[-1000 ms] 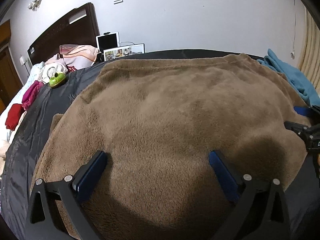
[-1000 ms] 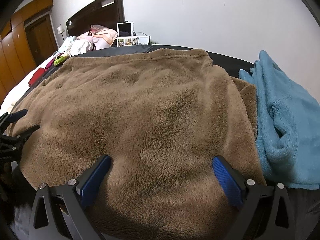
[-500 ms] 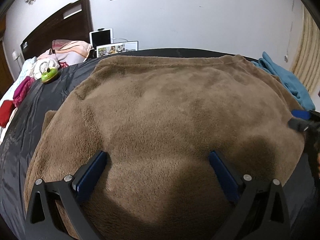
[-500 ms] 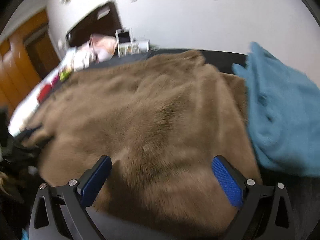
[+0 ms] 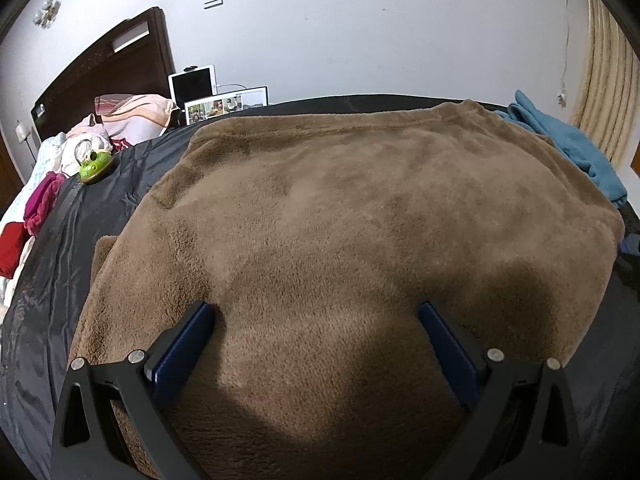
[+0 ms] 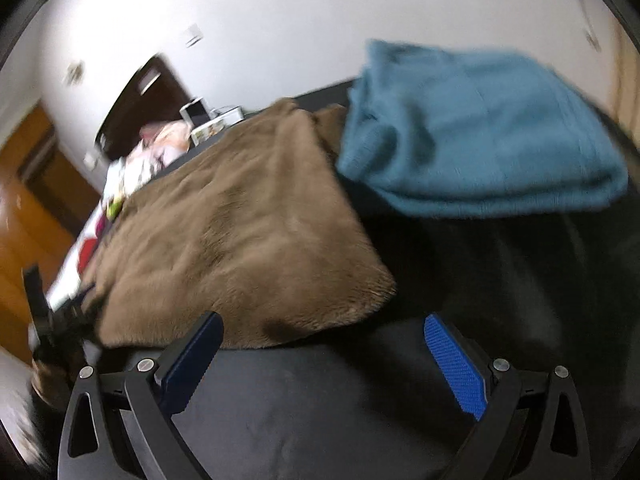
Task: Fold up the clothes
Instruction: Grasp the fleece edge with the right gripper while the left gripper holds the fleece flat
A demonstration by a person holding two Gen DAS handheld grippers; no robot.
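Brown fleece garment [image 5: 340, 240]: lying spread flat on the bed [image 5: 80, 232], folding barely begun. Blue towel [image 6: 480, 132]: sitting folded beside it. Left gripper [image 5: 316, 344] and right gripper [image 6: 324, 356]: both hovering wide apart, holding nothing.

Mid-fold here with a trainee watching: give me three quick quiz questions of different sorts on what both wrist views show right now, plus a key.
1. True or false: the left tool is shut on the brown fleece garment.
2. Multiple choice: in the right wrist view, the folded blue towel lies (A) on top of the brown garment's middle, (B) beside the garment on the black sheet, (C) on the floor.
3. Fill in: between the fingers of the right tool lies mostly the ____ sheet, near the garment's corner.

Key: 1 false, both tools are open; 2 B; 3 black.
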